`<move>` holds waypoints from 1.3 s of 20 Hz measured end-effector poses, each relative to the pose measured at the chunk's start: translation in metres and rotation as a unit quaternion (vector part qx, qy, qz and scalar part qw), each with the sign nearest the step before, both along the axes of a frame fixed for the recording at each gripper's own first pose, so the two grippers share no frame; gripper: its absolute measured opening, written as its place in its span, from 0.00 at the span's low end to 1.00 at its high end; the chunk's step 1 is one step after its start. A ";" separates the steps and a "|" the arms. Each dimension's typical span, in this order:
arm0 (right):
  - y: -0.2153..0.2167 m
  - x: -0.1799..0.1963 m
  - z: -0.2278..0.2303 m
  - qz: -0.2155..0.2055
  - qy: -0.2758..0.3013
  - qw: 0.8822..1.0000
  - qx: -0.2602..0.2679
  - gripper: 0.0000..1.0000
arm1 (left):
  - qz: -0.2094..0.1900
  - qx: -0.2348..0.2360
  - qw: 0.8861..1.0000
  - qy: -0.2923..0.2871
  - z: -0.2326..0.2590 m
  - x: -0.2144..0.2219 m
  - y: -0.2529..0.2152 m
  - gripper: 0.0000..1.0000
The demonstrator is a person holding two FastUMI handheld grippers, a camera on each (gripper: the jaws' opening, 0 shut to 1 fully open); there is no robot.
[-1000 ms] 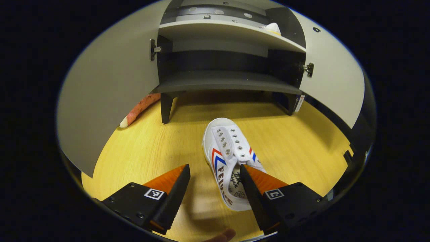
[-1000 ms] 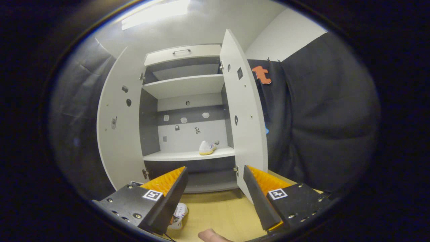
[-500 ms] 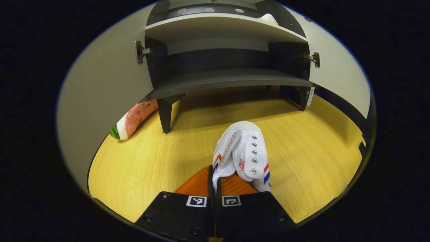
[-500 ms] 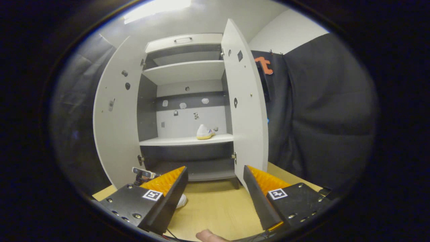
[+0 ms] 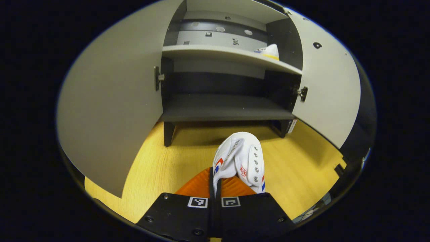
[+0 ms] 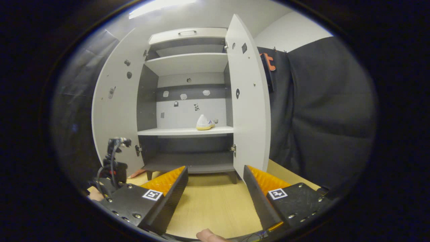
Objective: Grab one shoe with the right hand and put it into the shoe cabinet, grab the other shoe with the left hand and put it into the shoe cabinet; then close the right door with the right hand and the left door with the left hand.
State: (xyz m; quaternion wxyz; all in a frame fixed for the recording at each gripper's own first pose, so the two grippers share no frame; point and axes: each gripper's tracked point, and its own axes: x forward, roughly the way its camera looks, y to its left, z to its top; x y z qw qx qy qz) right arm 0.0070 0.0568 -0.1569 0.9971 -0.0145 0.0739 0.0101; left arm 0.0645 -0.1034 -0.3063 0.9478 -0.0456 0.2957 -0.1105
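L tongs pinching shoe off floor, R tongs wide, level

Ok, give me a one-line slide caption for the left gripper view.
Left gripper shut on a white shoe, facing the open shoe cabinet where the other shoe already sits.

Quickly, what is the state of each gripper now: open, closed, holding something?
Left gripper: closed on the white shoe.
Right gripper: open, holding nothing.
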 end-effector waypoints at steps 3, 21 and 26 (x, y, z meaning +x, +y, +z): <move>-0.003 -0.002 0.004 -0.001 -0.004 1.000 0.003 0.99 | -0.005 -0.011 0.999 -0.052 0.060 0.008 -0.008 0.00; -0.002 -0.024 0.008 0.041 -0.023 0.998 0.039 0.99 | 0.098 -0.098 0.984 -0.112 0.240 0.215 -0.024 0.00; -0.002 -0.027 0.027 0.046 -0.045 0.997 0.041 0.98 | 0.138 -0.116 0.980 -0.087 0.237 0.298 -0.018 0.00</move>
